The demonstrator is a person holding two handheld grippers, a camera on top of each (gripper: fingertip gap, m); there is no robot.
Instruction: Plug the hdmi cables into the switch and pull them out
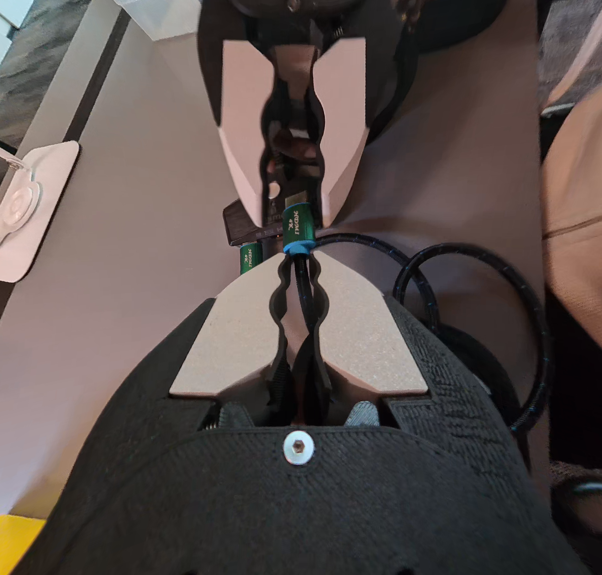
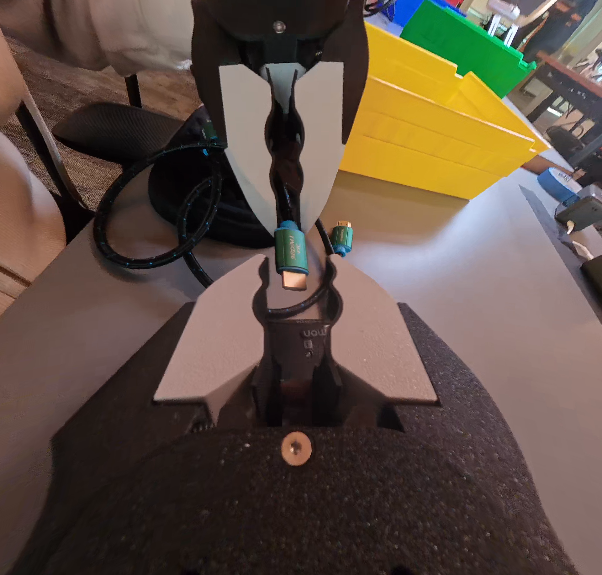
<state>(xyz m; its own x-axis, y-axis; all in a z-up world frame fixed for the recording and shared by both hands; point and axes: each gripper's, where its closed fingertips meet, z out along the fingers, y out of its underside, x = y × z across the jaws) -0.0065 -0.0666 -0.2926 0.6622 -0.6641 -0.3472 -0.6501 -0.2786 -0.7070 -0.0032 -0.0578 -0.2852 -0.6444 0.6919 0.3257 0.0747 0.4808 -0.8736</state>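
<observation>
From my left wrist camera, the left gripper [image 1: 298,259] is pinched on the braided black cable [image 1: 304,294] just behind the blue collar of a green HDMI plug [image 1: 298,225], whose gold tip points at the black switch [image 1: 247,225] held across from me. A second green plug [image 1: 250,258] sits at the switch's near edge; I cannot tell whether it is seated. Slack cable loops [image 1: 469,298] lie on the table [image 1: 146,266] to the right. The grip is on the cord, not the shell, so I judge the plug could droop or twist and miss the port. From my right wrist camera, the right gripper [image 2: 298,259] has its jaws closed on the sides of the switch [image 2: 298,347], low between the fingers, while the plug [image 2: 290,253] hangs just ahead of it, gold tongue bare and apart from the switch. A cable crosses between plug and switch here and could snag the push. Another free plug [image 2: 342,235] lies on the table beside a yellow bin [image 2: 439,129]. The plug shell looks glossy metallic green, clean and straight.
</observation>
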